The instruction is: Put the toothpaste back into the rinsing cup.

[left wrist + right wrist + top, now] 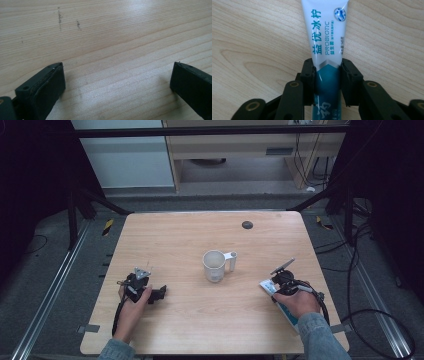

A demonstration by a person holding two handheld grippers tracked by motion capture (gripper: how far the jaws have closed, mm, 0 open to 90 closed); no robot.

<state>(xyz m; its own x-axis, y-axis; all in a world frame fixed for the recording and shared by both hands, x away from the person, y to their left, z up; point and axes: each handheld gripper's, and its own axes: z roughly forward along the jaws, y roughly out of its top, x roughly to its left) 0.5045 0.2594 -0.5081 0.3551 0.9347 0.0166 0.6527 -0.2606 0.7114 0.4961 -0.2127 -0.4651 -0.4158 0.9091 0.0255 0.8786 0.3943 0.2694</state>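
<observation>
Right gripper (327,72) has its jaws clamped on the tube (325,32), white up top, teal below, blue lettering reading PROBIOTIC, lying flat at the table's (200,320) right edge. Left gripper (117,82) gapes wide over bare wood. Mug (215,266) sits centre.

A pale wooden worktop (200,320) stands on grey carpet floor (50,285). Beyond the worktop's far edge sit a light wooden cabinet (250,145) and a white panel (125,160). Black frame bars (100,200) and cables (365,270) flank the worktop.
</observation>
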